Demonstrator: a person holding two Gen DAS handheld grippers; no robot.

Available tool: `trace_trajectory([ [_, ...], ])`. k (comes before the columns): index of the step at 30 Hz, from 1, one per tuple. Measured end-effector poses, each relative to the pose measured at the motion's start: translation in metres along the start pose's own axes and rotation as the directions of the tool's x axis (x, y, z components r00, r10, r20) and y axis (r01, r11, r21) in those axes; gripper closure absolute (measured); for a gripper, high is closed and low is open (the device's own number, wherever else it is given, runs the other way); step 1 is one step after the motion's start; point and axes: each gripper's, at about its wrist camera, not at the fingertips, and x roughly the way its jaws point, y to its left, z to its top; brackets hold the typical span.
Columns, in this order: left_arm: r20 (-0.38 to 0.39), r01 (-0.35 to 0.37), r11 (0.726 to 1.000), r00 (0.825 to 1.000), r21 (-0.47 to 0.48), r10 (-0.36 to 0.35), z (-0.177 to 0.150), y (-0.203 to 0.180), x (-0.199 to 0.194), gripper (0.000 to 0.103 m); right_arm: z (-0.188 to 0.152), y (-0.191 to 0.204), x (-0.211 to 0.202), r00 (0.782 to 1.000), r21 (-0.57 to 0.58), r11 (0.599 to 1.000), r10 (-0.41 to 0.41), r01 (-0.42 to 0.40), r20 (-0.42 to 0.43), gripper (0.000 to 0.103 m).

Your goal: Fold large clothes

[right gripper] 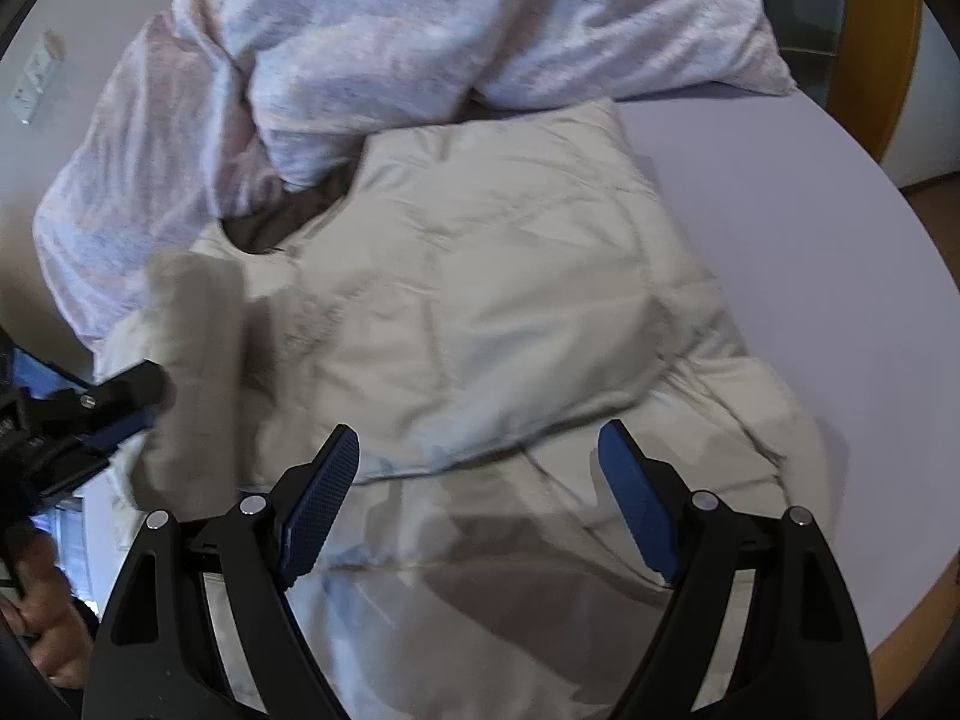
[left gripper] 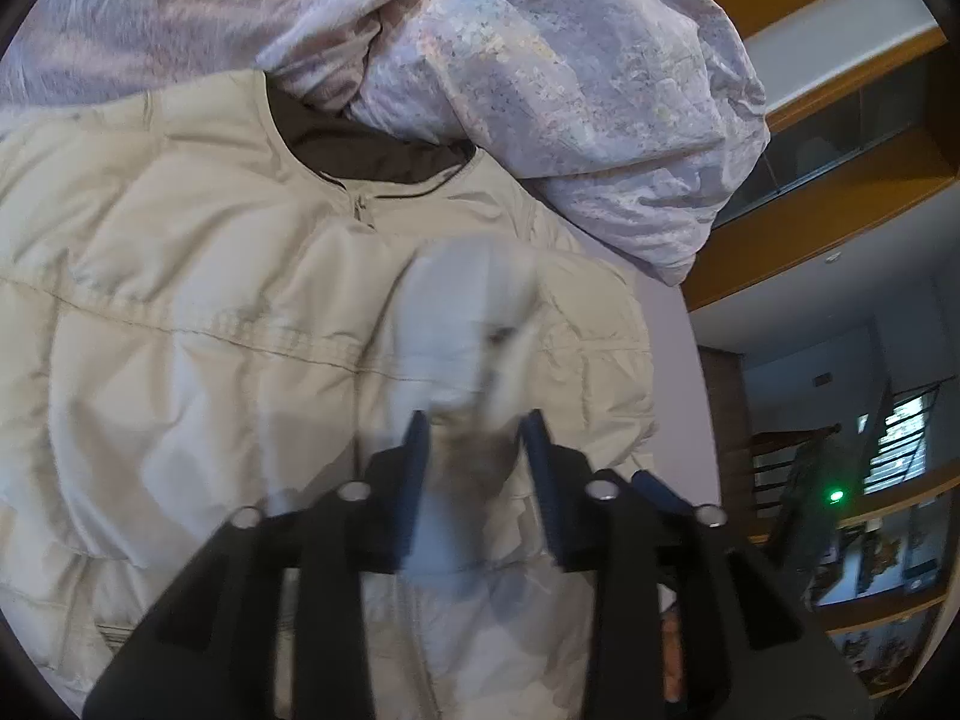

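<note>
A cream quilted jacket [left gripper: 198, 312] lies front-up on the lilac bed sheet, zipper closed, brown lining showing at the collar [left gripper: 372, 156]. My left gripper [left gripper: 477, 438] is shut on a blurred fold of the jacket's sleeve [left gripper: 468, 324] and holds it above the jacket's front. In the right wrist view the jacket [right gripper: 480, 300] has one side folded over its middle. My right gripper [right gripper: 480, 456] is open and empty just above the jacket's lower part. The left gripper [right gripper: 135, 405] shows at the left with the sleeve [right gripper: 192, 360] in it.
A crumpled lilac duvet [left gripper: 540, 78] lies against the jacket's collar; it also shows in the right wrist view [right gripper: 360, 60]. Bare sheet [right gripper: 810, 240] lies right of the jacket. Wooden shelving [left gripper: 840, 192] and a stair rail stand beyond the bed edge.
</note>
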Motion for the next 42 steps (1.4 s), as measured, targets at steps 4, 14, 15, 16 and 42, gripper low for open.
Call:
trace_trajectory([
  [4, 0.031, -0.055, 0.998, 0.998, 0.013, 0.054, 0.0, 0.008, -0.017, 0.048, 0.008, 0.028, -0.002, 0.996, -0.055, 0.995, 0.082, -0.081, 0.021, 0.026],
  [14, 0.095, -0.253, 0.967, 0.963, -0.015, 0.253, -0.008, 0.054, -0.057, 0.044, 0.015, 0.085, 0.035, 0.987, -0.163, 0.974, 0.152, -0.158, -0.045, 0.061],
  [15, 0.097, -0.265, 0.964, 0.959, -0.026, 0.267, -0.01, 0.061, -0.061, 0.044, 0.014, 0.089, 0.04, 0.989, -0.174, 0.974, 0.137, -0.144, -0.051, 0.061],
  [16, 0.098, -0.274, 0.961, 0.956, -0.032, 0.276, -0.011, 0.065, -0.063, 0.044, 0.013, 0.09, 0.044, 0.991, -0.182, 0.974, 0.124, -0.133, -0.057, 0.061],
  [42, 0.017, -0.474, 0.88, 0.88, -0.04, 0.474, -0.133, 0.189, -0.167, 0.018, -0.024, -0.082, -0.047, 0.982, 0.007, 1.0, -0.022, 0.023, -0.186, 0.02],
])
